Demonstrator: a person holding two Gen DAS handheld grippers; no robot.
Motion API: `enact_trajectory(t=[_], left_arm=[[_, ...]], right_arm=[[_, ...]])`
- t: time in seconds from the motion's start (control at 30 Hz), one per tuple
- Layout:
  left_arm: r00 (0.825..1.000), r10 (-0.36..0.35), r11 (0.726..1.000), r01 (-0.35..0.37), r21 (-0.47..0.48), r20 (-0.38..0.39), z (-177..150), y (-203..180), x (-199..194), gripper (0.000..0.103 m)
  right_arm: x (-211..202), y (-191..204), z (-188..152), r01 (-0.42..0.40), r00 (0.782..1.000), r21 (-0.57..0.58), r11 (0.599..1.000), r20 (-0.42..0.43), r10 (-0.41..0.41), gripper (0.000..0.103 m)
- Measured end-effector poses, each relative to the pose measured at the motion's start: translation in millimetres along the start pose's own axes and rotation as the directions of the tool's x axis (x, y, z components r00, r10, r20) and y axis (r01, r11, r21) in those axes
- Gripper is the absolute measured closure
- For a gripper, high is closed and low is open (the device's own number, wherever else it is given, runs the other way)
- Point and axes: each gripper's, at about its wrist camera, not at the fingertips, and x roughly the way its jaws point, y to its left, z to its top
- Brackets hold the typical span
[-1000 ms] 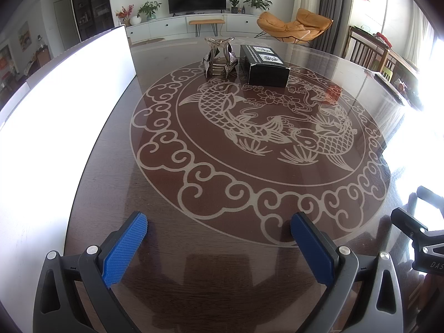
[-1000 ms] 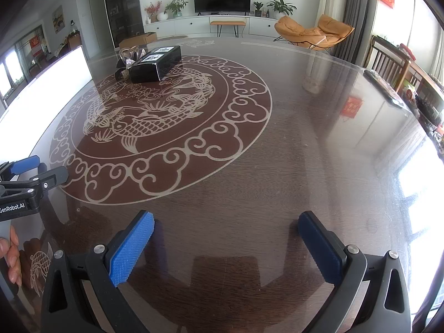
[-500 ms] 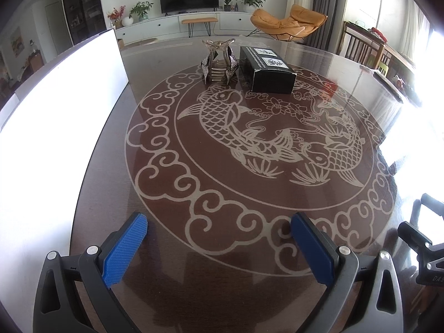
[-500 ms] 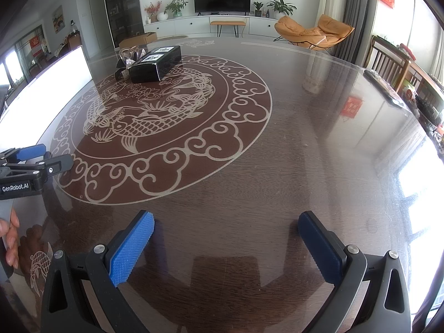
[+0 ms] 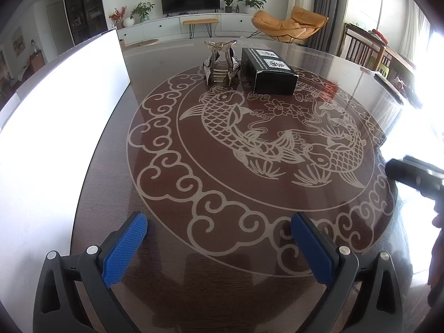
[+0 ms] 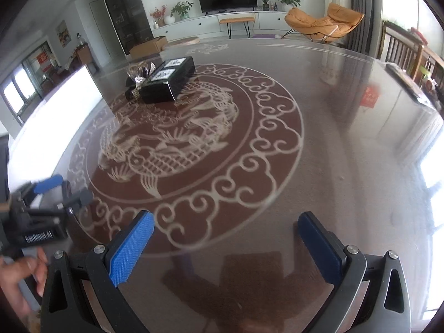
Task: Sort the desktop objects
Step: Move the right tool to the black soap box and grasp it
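Observation:
A black box point(image 5: 270, 72) with white labels lies at the far side of the round table point(image 5: 194, 277), which carries a carp pattern. Just left of the box stands a silver ornamental holder point(image 5: 220, 61). My left gripper point(image 5: 218, 219) is open and empty above the near rim of the pattern. The right gripper's dark body point(image 5: 413, 176) blurs in at the right edge. In the right wrist view the box point(image 6: 166, 83) and holder point(image 6: 138, 79) sit far left. My right gripper point(image 6: 226, 222) is open and empty, with the left gripper point(image 6: 66, 190) low at the left in a hand point(image 6: 19, 272).
A glaring white panel point(image 5: 55, 138) runs along the table's left side. Wooden chairs point(image 5: 369, 47) stand past the right edge, where a dark flat object point(image 6: 408, 83) lies on the table point(image 6: 347, 138). An orange lounge chair point(image 6: 324, 22) sits in the room beyond.
The left gripper has moved forward, so the box and holder look nearer. The right gripper has shifted and turned left in the last half second, blurring its view. Both grippers stay open.

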Motion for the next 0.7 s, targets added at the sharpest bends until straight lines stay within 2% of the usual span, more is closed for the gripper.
enact_trajectory(t=[0.1,0.2,0.3,0.4,0.43,0.47,0.5,0.53,0.57,0.7], left_arm=[[1.000,-0.003,1.000,0.003,0.000,0.001,-1,0,0,0.000],[1.000,-0.003,1.000,0.003,0.001,0.001,-1,0,-1,0.000],[1.000,-0.003,1.000,0.003,0.000,0.001,-1,0,-2,0.000],[1.000,-0.003,1.000,0.003,0.001,0.001,-1,0,-2,0.000],[1.000,-0.003,1.000,0.003,0.000,0.001,-2,0,-2,0.000],[1.000,-0.003,1.000,0.003,0.001,0.002,-2,0,-2,0.000],[1.000,-0.003,1.000,0.003,0.001,0.001,-2,0,-2,0.000],[1.000,-0.003,1.000,0.003,0.001,0.001,-2,0,-2,0.000],[1.000,-0.003,1.000,0.003,0.001,0.001,-2,0,-2,0.000],[1.000,-0.003,1.000,0.003,0.000,0.001,-2,0,-3,0.000]], right_arm=[[16,25,58,-0.073,0.997,-0.004,0.997,0.029,0.073,0.000],[44,68,111,-0.066,0.998,-0.099,0.993,0.007,0.067,0.000],[83,103,144,-0.045,0.998,-0.162,0.986,-0.060,0.036,0.000],[112,121,159,-0.009,0.996,-0.211,0.977,-0.090,-0.010,0.001],[120,122,161,0.008,0.994,-0.215,0.977,-0.101,-0.031,0.007],[128,121,163,0.018,0.991,-0.209,0.978,-0.127,-0.046,0.020],[135,117,164,0.022,0.987,-0.192,0.981,-0.150,-0.052,0.025],[137,111,165,0.016,0.987,-0.170,0.985,-0.154,-0.043,0.036],[137,105,165,0.004,0.988,-0.151,0.989,-0.149,-0.026,0.040],[121,80,147,0.001,0.995,-0.123,0.992,-0.095,-0.013,0.043]])
